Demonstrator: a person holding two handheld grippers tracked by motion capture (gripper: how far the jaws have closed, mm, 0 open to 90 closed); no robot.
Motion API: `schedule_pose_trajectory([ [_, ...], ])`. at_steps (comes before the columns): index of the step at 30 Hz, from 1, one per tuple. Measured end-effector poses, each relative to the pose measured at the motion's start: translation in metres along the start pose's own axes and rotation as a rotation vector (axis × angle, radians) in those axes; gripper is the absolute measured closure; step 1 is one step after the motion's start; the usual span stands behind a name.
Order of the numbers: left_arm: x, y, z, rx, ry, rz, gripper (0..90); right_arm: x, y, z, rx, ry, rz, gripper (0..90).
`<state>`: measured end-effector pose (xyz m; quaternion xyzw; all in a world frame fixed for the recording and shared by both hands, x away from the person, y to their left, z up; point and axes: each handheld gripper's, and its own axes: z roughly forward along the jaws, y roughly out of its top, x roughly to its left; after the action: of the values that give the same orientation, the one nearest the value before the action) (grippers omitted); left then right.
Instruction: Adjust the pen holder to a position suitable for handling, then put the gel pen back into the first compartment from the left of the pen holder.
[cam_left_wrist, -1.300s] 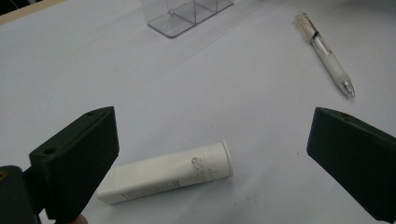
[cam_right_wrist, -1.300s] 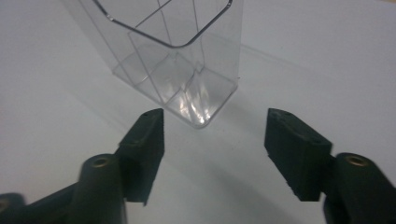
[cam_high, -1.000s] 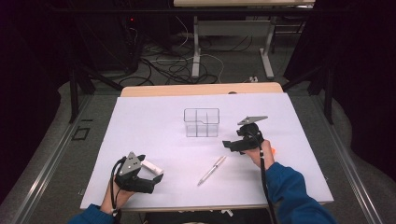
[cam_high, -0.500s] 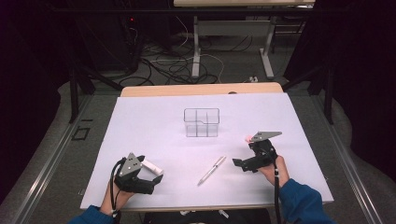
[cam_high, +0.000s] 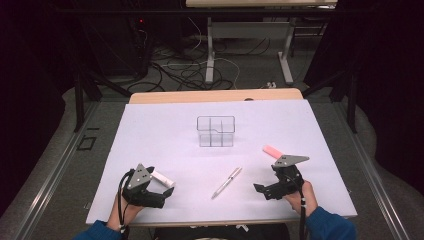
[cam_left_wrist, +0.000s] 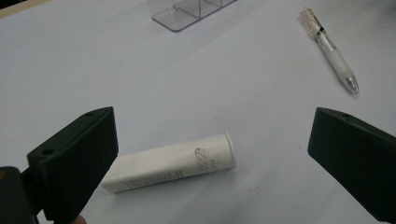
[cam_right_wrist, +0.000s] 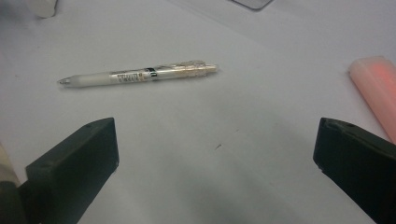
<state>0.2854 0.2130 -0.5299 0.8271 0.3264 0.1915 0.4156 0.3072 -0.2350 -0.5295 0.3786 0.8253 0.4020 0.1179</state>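
Note:
On the white table sheet lie a white tube (cam_high: 162, 177), a pen (cam_high: 226, 182) and a pink stick (cam_high: 272, 151). A clear divided box (cam_high: 215, 131) stands at the middle. My left gripper (cam_high: 161, 186) rests at the front left, open. Between its wide jaws the white tube (cam_left_wrist: 173, 161) lies untouched, with my left gripper (cam_left_wrist: 212, 121) low over it. My right gripper (cam_high: 266, 181) is at the front right, pointing left at the pen (cam_right_wrist: 140, 74). Its jaws have just been opening and stand wide with nothing between them. The pink stick (cam_right_wrist: 378, 88) lies beside my right gripper (cam_right_wrist: 215, 128).
The sheet covers a wooden table whose far edge (cam_high: 215, 95) shows behind it. Past the table are desk legs and cables on the floor (cam_high: 200, 70). Bare sheet stretches between the clear box and the pen.
My right gripper has drawn back from beside the clear box toward the front right edge. The pink stick now lies uncovered on the sheet behind it. The left gripper has stayed put.

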Motion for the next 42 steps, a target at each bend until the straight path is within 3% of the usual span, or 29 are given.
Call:
schedule_pose_trajectory([
  [10, 0.001, -0.001, -0.001, 0.005, 0.007, -0.007, 0.4, 0.005, -0.007, -0.007, -0.007, -0.023, -0.018, 0.0],
  [14, 0.0, 0.0, -0.001, 0.006, 0.008, -0.006, 0.2, 0.005, -0.008, -0.006, -0.007, -0.017, -0.011, 0.0],
  [16, 0.0, 0.0, -0.001, 0.01, 0.009, -0.006, 0.2, 0.005, -0.008, -0.006, 0.019, -0.002, -0.005, 0.2],
  [17, 0.0, 0.0, -0.001, 0.011, 0.009, -0.006, 0.2, 0.004, -0.009, -0.004, 0.0, -0.001, -0.008, 0.3],
  [25, -0.001, 0.0, -0.001, 0.008, 0.009, -0.008, 0.2, 0.002, -0.009, -0.004, 0.006, 0.007, 0.003, 0.7],
  [37, -0.018, 0.015, 0.01, 0.027, -0.011, 0.017, 0.8, 0.002, -0.008, -0.004, 0.012, -0.01, 0.001, 1.4],
  [42, -0.022, 0.024, 0.013, 0.005, -0.008, 0.02, 0.9, 0.002, -0.009, -0.003, 0.016, -0.016, 0.002, 1.6],
])
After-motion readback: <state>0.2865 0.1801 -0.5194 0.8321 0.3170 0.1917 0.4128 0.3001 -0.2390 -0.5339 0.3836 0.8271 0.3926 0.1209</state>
